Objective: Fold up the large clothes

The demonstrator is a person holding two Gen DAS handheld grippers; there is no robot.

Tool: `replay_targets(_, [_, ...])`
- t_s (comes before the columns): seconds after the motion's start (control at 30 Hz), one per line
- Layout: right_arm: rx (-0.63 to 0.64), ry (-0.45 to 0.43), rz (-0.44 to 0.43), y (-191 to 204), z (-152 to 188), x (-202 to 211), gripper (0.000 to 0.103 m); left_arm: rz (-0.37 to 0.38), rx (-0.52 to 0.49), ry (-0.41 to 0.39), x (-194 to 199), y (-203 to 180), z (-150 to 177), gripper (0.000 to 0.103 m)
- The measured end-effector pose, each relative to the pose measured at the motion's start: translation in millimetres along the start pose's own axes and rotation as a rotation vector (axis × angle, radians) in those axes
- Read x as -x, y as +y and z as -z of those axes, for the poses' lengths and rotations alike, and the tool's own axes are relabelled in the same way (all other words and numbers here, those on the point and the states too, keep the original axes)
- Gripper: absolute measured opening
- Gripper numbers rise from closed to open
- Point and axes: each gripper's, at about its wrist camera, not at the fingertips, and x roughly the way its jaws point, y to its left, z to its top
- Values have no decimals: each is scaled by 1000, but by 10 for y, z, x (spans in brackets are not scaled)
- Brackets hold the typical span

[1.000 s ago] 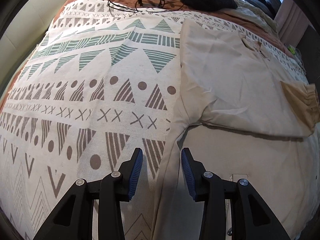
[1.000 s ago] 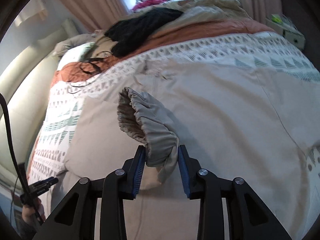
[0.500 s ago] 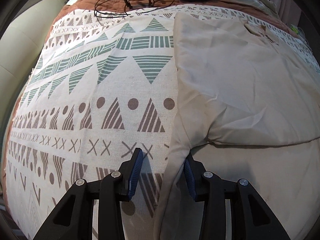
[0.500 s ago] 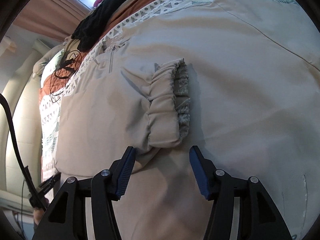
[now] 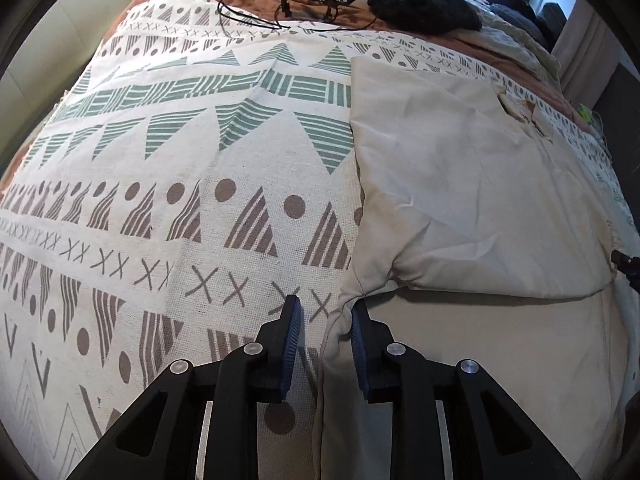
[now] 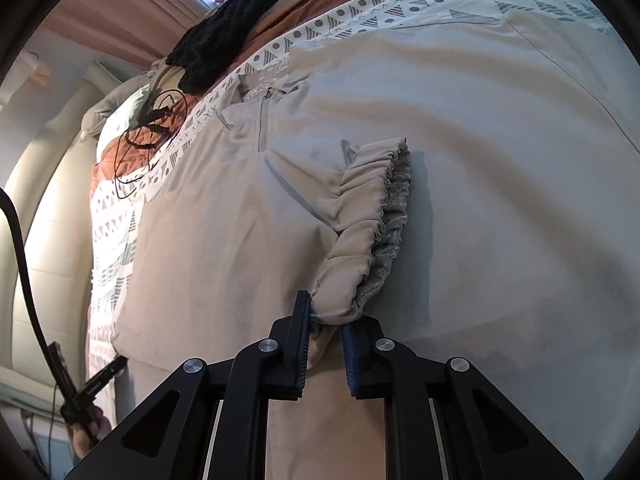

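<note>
patterned bedspread [image 5: 168,208] under beige jacket [image 5: 460,184], left gripper [image 5: 325,316] agape (right gripper [image 6: 325,316] clamped on cuff [image 6: 360,248])

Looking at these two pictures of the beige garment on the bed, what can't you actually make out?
- Left wrist view: whether the left gripper pinches the beige garment; its edge sits between the jaws, contact unclear.
- Right wrist view: the elastic cuff end is hidden behind the right gripper.
- Right wrist view: the garment's hem runs off the frame's bottom edge.
- Left wrist view: the black cables are too tangled and small to identify.
</note>
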Motion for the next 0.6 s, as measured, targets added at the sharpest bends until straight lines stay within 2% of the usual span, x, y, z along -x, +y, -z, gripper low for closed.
replay_targets(0.27, [13,9,63,-5,-102,-15,16,-26,-11,12,120,-36,82,27])
replay_targets(0.33, [-9,13,74,-68,-95,16,26,-36,-19,13,166,-49,93,27])
replay_targets(0.4, [-38,27,93,-146,-86,42,60,-33,-21,4,242,-60,110,28])
replay_targets(0.5, [-79,20,73,-268,-39,164,63,-4,6,-4,374,-41,128,41])
replay_targets(0.57, [-85,11,68,-307,5,293,63,9,29,-19,478,-30,133,64])
replay_targets(0.6, [-80,0,65,-311,24,360,63,8,37,-32,527,-29,122,69])
